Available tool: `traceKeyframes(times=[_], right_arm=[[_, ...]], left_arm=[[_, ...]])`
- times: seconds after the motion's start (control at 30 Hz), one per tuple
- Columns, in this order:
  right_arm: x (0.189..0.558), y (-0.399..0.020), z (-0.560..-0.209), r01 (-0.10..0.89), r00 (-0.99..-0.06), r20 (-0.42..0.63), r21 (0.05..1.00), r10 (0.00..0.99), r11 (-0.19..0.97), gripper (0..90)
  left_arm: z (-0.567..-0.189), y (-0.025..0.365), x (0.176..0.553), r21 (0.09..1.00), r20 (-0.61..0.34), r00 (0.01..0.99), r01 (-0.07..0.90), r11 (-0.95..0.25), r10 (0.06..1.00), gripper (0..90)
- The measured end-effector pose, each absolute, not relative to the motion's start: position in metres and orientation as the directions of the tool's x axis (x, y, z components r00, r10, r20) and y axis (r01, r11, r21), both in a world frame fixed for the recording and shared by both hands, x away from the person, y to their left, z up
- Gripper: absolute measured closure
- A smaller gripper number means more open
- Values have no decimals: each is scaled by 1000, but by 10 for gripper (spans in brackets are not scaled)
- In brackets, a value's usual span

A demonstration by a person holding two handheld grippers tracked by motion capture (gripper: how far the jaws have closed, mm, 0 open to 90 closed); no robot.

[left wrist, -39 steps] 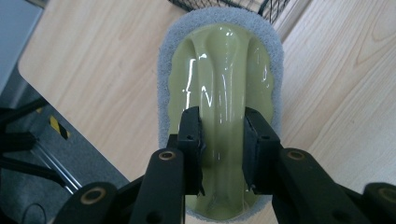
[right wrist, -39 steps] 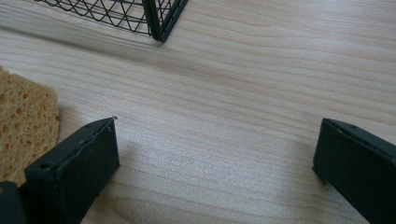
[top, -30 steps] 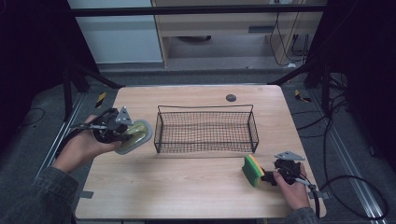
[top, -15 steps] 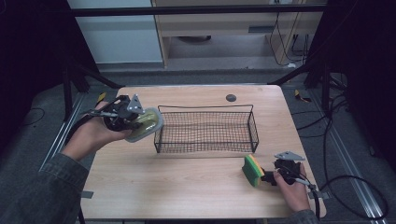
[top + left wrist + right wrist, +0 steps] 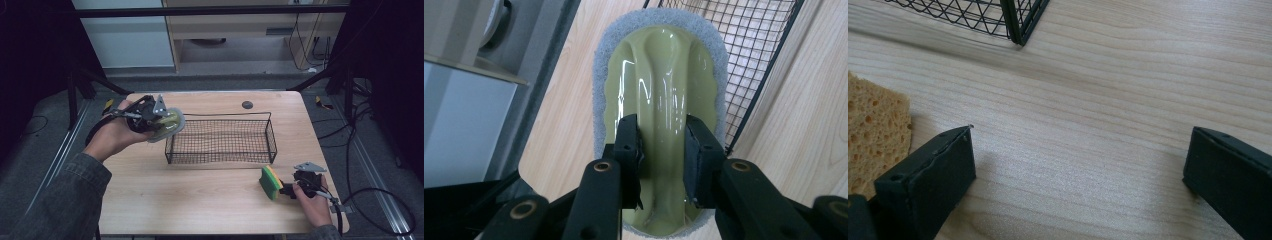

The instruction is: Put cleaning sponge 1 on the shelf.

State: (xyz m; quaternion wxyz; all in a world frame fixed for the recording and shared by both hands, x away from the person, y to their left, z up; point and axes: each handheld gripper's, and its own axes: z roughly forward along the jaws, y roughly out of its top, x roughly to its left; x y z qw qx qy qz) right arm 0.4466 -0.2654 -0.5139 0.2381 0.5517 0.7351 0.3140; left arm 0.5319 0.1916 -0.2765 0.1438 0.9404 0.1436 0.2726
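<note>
Yellow-green plastic scrubber with a grey pad (image 5: 659, 95) sat clamped by its raised ridge between the left gripper's (image 5: 150, 116) jaws, left of centre in the high view, beside the black wire basket (image 5: 222, 137); the hand angled rightward.

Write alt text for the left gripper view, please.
The left gripper is shut on the raised handle of a pale green scrubber with a grey pad, held above the wooden table beside a black wire basket.

Glossy olive plastic scrubber (image 5: 669, 90) with rough grey pad edge; black wire basket (image 5: 220, 137); pale wood-grain surface (image 5: 1108, 120); porous sponge (image 5: 873, 145).
</note>
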Motion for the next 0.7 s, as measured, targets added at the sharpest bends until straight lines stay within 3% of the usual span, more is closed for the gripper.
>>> traceKeyframes(times=[0.7], right_arm=[[447,-265,-514,661,-280,-2,725,960,194,5]], left_arm=[[-284,155,553,327,506,818,113,-938,275,710]])
